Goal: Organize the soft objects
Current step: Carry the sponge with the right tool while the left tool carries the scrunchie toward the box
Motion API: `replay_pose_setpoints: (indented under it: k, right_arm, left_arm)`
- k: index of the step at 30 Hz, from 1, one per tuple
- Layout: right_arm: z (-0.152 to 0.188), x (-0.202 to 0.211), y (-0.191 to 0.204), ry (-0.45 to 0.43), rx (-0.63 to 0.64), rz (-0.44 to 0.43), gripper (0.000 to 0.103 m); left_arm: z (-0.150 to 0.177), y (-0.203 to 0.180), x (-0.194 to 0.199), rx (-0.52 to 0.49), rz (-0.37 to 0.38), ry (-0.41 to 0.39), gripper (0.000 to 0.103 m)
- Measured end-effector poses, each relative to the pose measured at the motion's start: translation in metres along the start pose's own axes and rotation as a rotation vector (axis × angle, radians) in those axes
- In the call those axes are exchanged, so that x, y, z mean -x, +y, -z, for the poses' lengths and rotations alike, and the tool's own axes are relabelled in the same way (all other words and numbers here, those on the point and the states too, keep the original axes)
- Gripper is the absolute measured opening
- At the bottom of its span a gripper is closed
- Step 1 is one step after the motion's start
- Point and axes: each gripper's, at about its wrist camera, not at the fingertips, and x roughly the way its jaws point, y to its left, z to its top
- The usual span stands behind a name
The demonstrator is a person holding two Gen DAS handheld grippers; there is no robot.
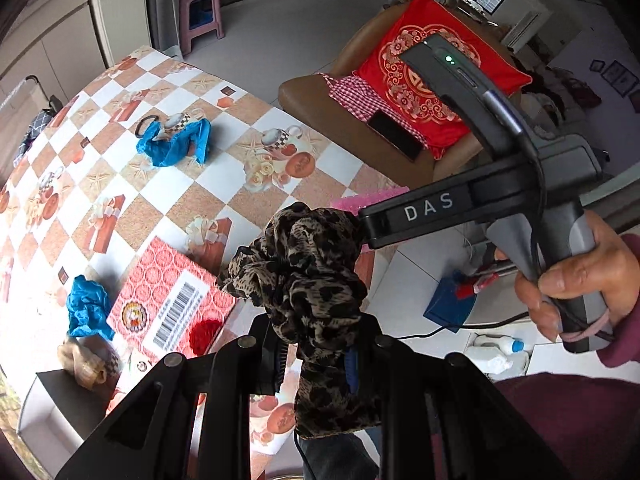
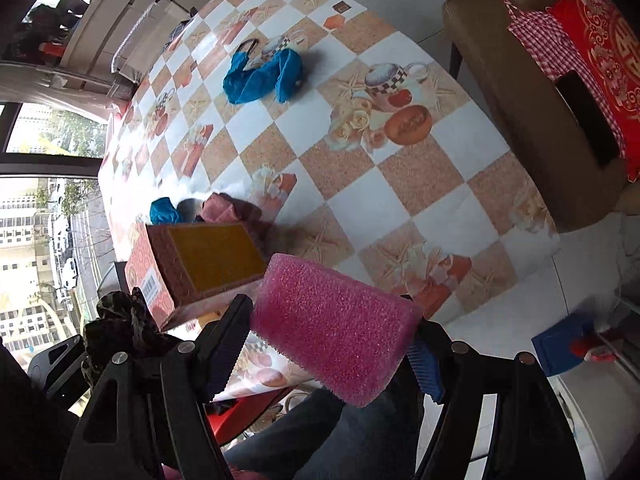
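My left gripper (image 1: 316,364) is shut on a leopard-print scrunchie (image 1: 308,280), held above the table's near edge. My right gripper (image 2: 328,354) is shut on a pink sponge block (image 2: 334,326), gripped by its two ends; in the left wrist view this right gripper (image 1: 472,208) shows from the side in a hand, a bit of pink sponge (image 1: 356,200) behind it. On the checked tablecloth (image 2: 416,176) lie a blue cloth (image 1: 176,142) far off, another crumpled blue cloth (image 1: 86,308), and a beige scrunchie (image 1: 86,364). A red patterned box (image 1: 172,308) stands near the edge, open in the right wrist view (image 2: 212,264).
A brown chair (image 1: 360,132) with a red cushion (image 1: 436,80), a checked cloth and a dark phone stands beyond the table. A pink stool (image 1: 200,16) is on the tiled floor. A blue dustpan (image 1: 448,304) and a white bottle lie on the floor at right.
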Motion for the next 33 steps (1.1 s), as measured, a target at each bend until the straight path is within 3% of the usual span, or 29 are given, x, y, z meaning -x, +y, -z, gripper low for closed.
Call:
replay_pose_setpoints:
  k: [6,12,20,33]
  right_arm:
    - [0.03,-0.016,0.028,0.053,0.108,0.021,0.074]
    - [0.055,-0.034,0.066,0.118,0.247,0.013,0.074]
    - [0.081,-0.059,0.127,0.211,0.455,-0.017,0.074]
    - [0.111,-0.071,0.2,0.256,0.653,-0.015,0.074]
  left_arm:
    - [0.045,0.008,0.009,0.02,-0.016,0.022,0.025]
    - [0.086,0.026,0.022,0.108,-0.066,0.028,0.025]
    - [0.129,0.06,0.05,0.302,-0.118,-0.02,0.025]
    - [0.172,0.084,0.076,0.478,-0.176,-0.105,0.025]
